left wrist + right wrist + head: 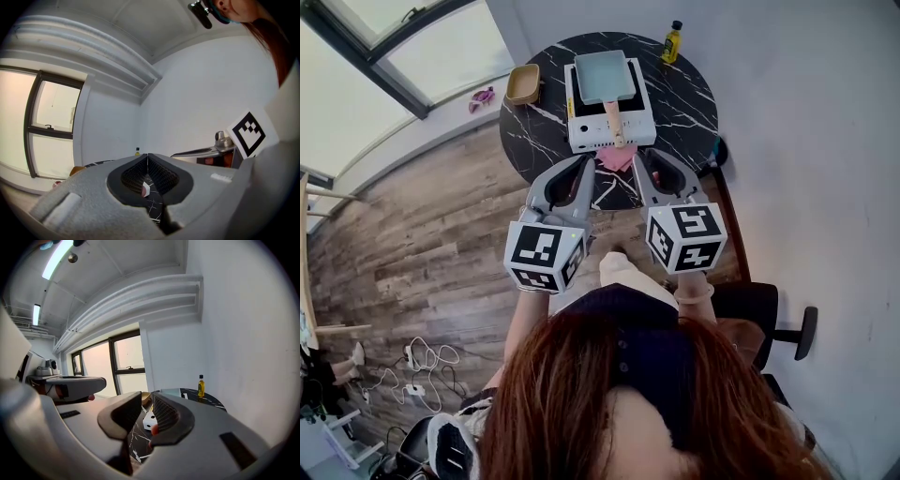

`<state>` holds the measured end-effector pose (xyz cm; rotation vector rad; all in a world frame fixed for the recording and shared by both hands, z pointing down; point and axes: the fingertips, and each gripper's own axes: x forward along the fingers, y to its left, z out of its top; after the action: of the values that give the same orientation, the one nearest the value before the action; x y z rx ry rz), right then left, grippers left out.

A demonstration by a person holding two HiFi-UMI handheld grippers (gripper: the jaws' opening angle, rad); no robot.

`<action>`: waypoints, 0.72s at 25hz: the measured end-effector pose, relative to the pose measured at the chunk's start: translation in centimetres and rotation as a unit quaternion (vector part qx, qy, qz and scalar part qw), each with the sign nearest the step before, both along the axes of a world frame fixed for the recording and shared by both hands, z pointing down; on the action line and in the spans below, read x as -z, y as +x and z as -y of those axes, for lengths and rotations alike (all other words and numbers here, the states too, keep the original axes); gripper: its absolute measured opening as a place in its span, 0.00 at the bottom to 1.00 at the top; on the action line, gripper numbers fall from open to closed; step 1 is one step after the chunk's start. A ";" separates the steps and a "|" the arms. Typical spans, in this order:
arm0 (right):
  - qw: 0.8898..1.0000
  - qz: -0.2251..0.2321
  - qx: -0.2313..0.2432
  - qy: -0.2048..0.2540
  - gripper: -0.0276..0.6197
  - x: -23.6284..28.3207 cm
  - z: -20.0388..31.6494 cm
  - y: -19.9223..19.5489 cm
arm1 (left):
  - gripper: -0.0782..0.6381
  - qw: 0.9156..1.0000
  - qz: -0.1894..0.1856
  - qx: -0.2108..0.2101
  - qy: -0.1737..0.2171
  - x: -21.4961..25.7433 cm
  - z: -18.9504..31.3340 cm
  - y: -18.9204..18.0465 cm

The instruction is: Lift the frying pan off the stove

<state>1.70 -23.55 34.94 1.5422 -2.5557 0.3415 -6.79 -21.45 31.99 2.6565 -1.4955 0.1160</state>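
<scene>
Nearly level, the left gripper (pixel 585 161), jaws closed, and right gripper (pixel 648 156), jaws slightly apart, empty, faced the frying pan (pixel 602 75).

No readable text; the bottle (pixel 672 41) label seems too small to read.

Bottle (pixel 672 42) label too small to read, pink item (pixel 617 158) unidentifiable

I read the table (pixel 689 98) as black marble with white veining. Stove (pixel 609 129) white. Frying pan (pixel 602 75) pale blue-green, handle light wood. Bottle (pixel 672 42) yellow, black cap. Bowl (pixel 523 84) tan. Cloth (pixel 617 157) pink. Floor (pixel 422 253) grey-brown wood planks. Left gripper (pixel 584 164) and right gripper (pixel 639 157) grey, marker cubes (pixel 546 255) black-on-white squares.
</scene>
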 end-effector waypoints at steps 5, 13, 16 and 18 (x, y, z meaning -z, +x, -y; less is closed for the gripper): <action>1.000 -0.003 0.007 -0.012 0.18 0.2 0.9 0.1 | 0.13 1.000 -0.001 0.006 -0.004 0.7 0.7 0.3; 0.999 0.000 0.019 -0.037 0.21 -3.3 5.1 0.3 | 0.13 1.000 0.003 0.017 -0.017 -1.9 4.5 0.5; 0.999 0.003 0.024 -0.046 0.21 -4.4 6.4 0.1 | 0.13 1.000 0.005 0.021 -0.020 -2.6 5.9 0.4; 0.998 0.003 0.027 -0.051 0.22 -4.8 7.0 -0.1 | 0.13 0.999 0.005 0.024 -0.021 -2.8 6.4 0.2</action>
<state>1.65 -30.56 39.73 1.4352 -2.5370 0.4630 -6.56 -27.85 34.75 2.5893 -1.5403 0.1567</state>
